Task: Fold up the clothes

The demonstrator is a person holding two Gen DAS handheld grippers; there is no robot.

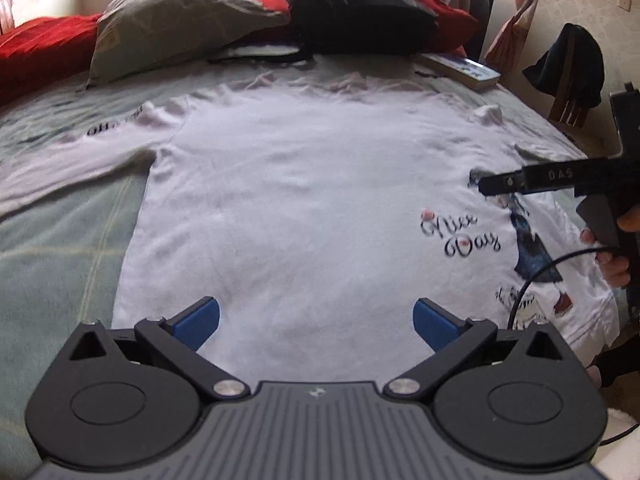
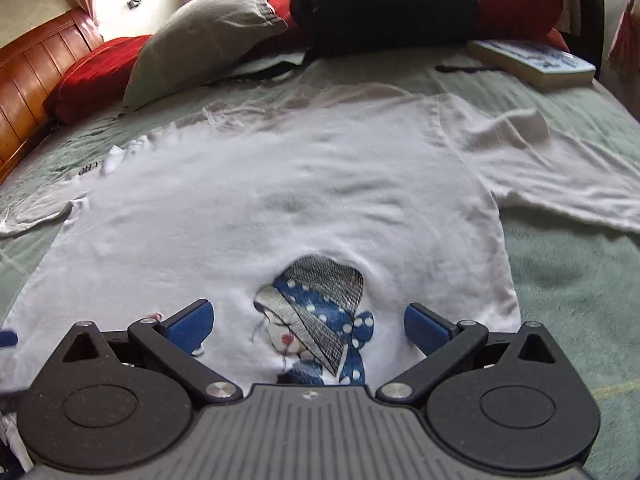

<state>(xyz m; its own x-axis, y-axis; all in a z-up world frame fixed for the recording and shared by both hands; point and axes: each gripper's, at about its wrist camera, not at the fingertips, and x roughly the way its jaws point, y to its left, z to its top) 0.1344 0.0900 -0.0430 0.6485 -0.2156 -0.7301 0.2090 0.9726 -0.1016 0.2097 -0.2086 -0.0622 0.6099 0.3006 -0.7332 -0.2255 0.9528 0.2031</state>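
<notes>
A white T-shirt (image 1: 304,184) lies spread flat on the green bed, sleeves out to both sides. It has a "Nice Day" print (image 1: 460,236) and a girl in a blue dotted hat (image 2: 320,312). My left gripper (image 1: 316,322) is open and empty just above the shirt's lower left part. My right gripper (image 2: 308,326) is open and empty above the hat print; it also shows from the side in the left wrist view (image 1: 486,184), hovering over the shirt's right side. The shirt also shows in the right wrist view (image 2: 280,184).
A grey pillow (image 1: 180,16), red cushions (image 1: 36,44) and a black bag (image 1: 356,4) lie along the bed's far side. A book (image 1: 464,68) lies at the far right. A wooden headboard (image 2: 28,76) stands at the left. Green bedcover (image 2: 580,280) surrounds the shirt.
</notes>
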